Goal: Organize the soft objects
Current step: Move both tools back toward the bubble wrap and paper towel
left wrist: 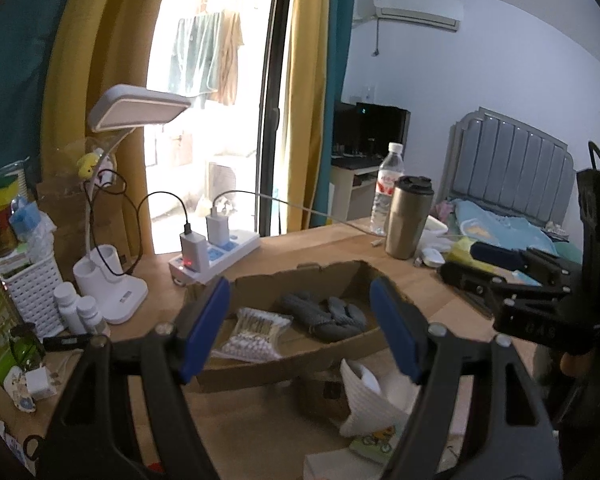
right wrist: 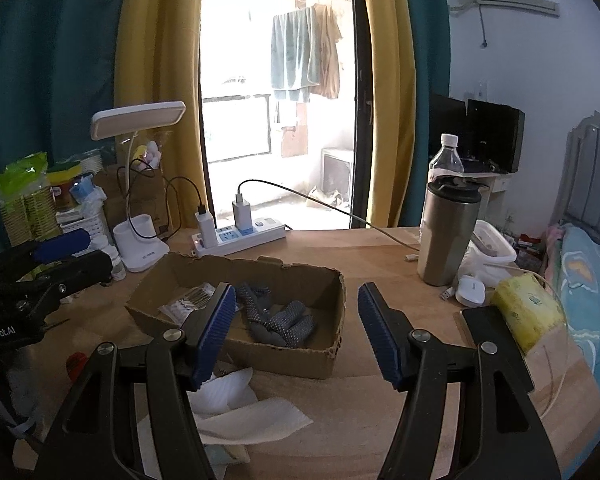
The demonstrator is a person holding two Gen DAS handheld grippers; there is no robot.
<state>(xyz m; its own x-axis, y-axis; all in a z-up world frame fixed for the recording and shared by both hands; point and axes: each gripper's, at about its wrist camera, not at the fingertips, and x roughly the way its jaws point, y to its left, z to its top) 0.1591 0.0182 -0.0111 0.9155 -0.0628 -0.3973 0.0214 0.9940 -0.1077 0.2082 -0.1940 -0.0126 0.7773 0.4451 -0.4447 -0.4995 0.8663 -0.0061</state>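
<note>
Both grippers wide open, empty: left gripper (left wrist: 300,328), right gripper (right wrist: 298,330). White cloth (right wrist: 236,408) lies below the right's fingers, nearer than cardboard box (right wrist: 300,354).

A home bedroom: bed (left wrist: 512,184), curtains (right wrist: 392,100), cluttered desk (right wrist: 380,248).

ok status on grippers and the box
Left gripper and right gripper open, empty. Grey gloves and cotton swabs in cardboard box. Nothing blocking.
</note>
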